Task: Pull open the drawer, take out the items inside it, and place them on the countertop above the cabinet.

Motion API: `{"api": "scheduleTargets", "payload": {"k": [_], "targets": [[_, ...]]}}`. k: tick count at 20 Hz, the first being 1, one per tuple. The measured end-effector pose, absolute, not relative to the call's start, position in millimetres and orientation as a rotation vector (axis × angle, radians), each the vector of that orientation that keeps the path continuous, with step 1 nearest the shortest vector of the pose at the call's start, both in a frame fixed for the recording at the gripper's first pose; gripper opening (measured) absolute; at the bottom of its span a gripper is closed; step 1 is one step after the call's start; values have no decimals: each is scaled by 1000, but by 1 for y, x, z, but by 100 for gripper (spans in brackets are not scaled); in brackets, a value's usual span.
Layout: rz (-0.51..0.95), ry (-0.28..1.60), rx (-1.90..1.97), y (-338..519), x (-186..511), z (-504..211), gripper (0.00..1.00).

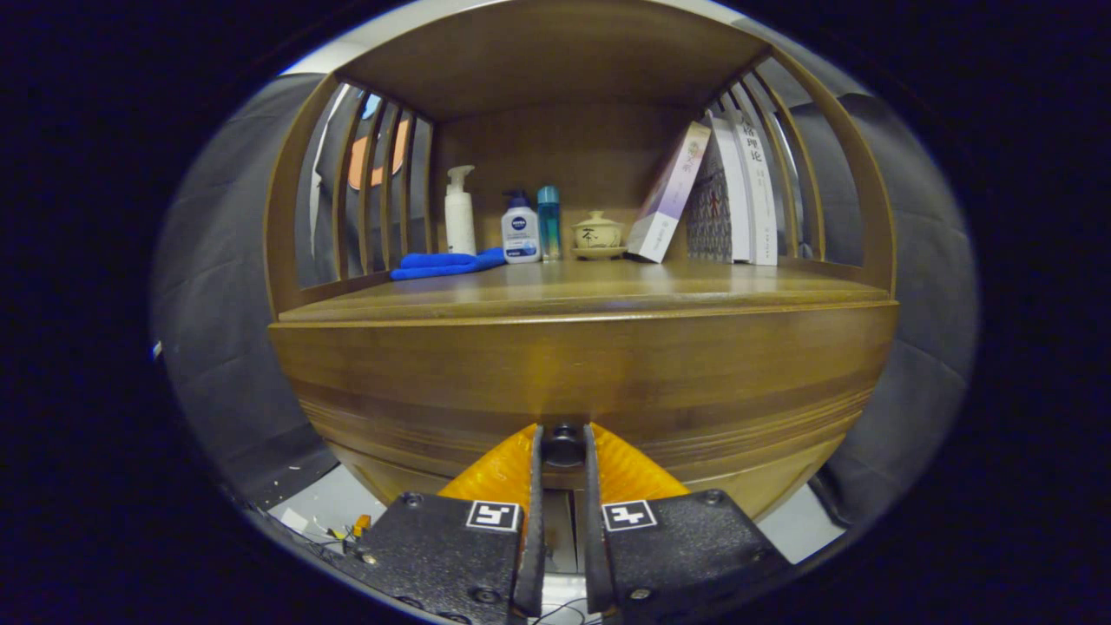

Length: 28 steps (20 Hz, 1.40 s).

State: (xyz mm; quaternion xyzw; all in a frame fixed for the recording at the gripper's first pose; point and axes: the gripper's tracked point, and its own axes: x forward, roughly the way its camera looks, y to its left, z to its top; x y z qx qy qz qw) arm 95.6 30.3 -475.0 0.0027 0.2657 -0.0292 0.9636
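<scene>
The wooden cabinet's drawer front point(581, 382) spans the view straight ahead of my fingers. My gripper point(563, 444) is shut on the drawer's small dark knob point(564, 448), one finger pressing on each side of it. The drawer looks closed or barely out, and its inside is hidden. Above it runs the wooden countertop point(590, 291), with bare wood along its front part.
At the back of the countertop stand a folded blue cloth point(447, 263), a white pump bottle point(459, 213), a white-and-blue lotion bottle point(520, 228), a teal bottle point(548, 222), a small lidded ceramic cup point(597, 234) and leaning books point(720, 191). Slatted wooden sides enclose the shelf.
</scene>
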Motion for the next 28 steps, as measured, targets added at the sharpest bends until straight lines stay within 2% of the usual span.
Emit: {"api": "scheduleTargets", "payload": {"k": [4,28], "targets": [[-88,552,-20,31,86,-473,21],[6,607,-6,40,-49,-447,19]]}}
